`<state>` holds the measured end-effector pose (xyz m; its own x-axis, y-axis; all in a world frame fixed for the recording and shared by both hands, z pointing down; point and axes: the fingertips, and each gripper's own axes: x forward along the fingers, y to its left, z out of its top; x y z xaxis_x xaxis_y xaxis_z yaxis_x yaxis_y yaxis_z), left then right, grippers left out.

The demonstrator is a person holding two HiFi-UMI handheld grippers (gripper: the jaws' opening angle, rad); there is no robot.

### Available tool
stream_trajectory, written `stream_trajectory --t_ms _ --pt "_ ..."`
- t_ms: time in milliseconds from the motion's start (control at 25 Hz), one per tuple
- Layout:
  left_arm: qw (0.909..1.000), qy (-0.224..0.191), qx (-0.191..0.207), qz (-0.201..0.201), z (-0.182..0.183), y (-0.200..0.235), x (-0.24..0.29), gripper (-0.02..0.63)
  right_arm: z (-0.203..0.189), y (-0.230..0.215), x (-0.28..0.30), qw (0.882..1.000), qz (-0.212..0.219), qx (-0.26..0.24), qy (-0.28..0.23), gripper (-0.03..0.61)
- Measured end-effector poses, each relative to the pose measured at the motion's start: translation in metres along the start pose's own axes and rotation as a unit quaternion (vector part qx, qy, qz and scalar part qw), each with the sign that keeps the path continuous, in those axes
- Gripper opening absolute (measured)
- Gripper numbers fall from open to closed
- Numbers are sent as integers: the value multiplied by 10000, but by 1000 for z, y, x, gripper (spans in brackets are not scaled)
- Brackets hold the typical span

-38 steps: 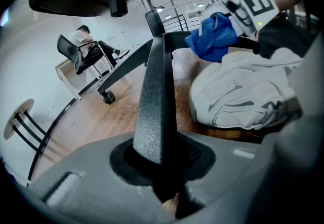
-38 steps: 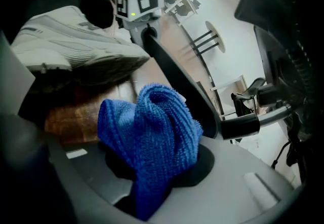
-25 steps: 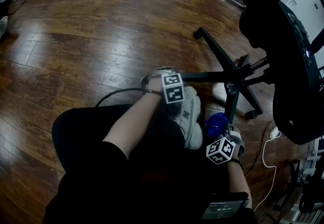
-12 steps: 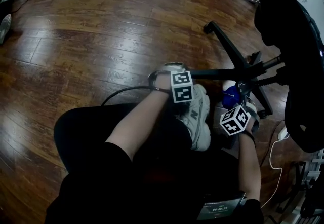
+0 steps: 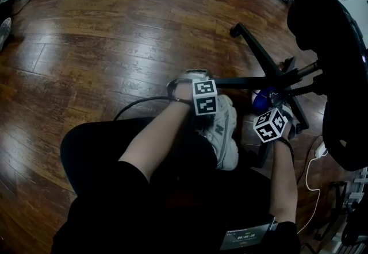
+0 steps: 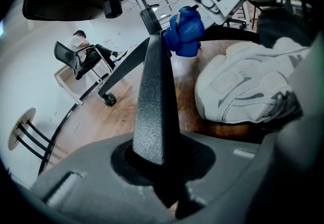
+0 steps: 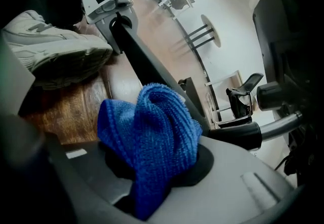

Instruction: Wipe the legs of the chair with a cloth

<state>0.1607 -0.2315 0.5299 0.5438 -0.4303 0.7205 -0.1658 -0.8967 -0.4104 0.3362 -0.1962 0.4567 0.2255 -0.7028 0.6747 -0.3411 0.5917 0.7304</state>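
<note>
The black chair base (image 5: 275, 81) spreads its legs over the wooden floor. My left gripper (image 5: 201, 83) is shut on one leg (image 5: 238, 81), which runs up between its jaws (image 6: 154, 96) in the left gripper view. My right gripper (image 5: 267, 110) is shut on a bunched blue cloth (image 5: 261, 97), (image 7: 152, 137). The cloth (image 6: 183, 31) lies against that same leg close to the hub. In the right gripper view the leg (image 7: 147, 66) runs from the cloth to the left gripper (image 7: 114, 15).
A white sneaker (image 5: 223, 129) rests on the floor between the two grippers. The chair's black seat (image 5: 339, 74) hangs over the right side. A black cable (image 5: 135, 103) and a white cable (image 5: 307, 175) lie on the floor. Another chair (image 6: 76, 61) stands farther off.
My right gripper has carried the blue cloth up and away from me, along the leg to the hub. The left gripper has kept its hold on the leg.
</note>
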Motion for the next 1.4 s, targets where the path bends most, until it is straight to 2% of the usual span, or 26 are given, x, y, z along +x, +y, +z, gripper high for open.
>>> stream_trajectory --t_ms 280,440,560,640,920,1200,1400 --pt "9999 -35 -74 -70 0 -4 -3 77 -24 74 -47 9986 373 -367 20 104" --pt "9998 -45 -184 -105 0 -5 -3 77 -39 121 -75 9950 804 -591 44 104" --pt "9994 -48 -293 -166 1 -7 -4 77 -49 144 -90 9908 1182 -632 170 106" --pt "9993 -56 -313 -188 2 -7 -5 77 -53 149 -94 9898 1253 -642 233 107" --pt "9993 -89 -272 -228 1 -6 -6 77 -46 135 -86 9896 1381 -351 193 106" --pt "9995 -83 -174 -230 2 -6 -6 77 -28 82 -52 9951 960 -181 116 106" --pt "9999 -10 -34 -160 0 -2 -2 77 -11 37 -23 9987 491 -103 14 106"
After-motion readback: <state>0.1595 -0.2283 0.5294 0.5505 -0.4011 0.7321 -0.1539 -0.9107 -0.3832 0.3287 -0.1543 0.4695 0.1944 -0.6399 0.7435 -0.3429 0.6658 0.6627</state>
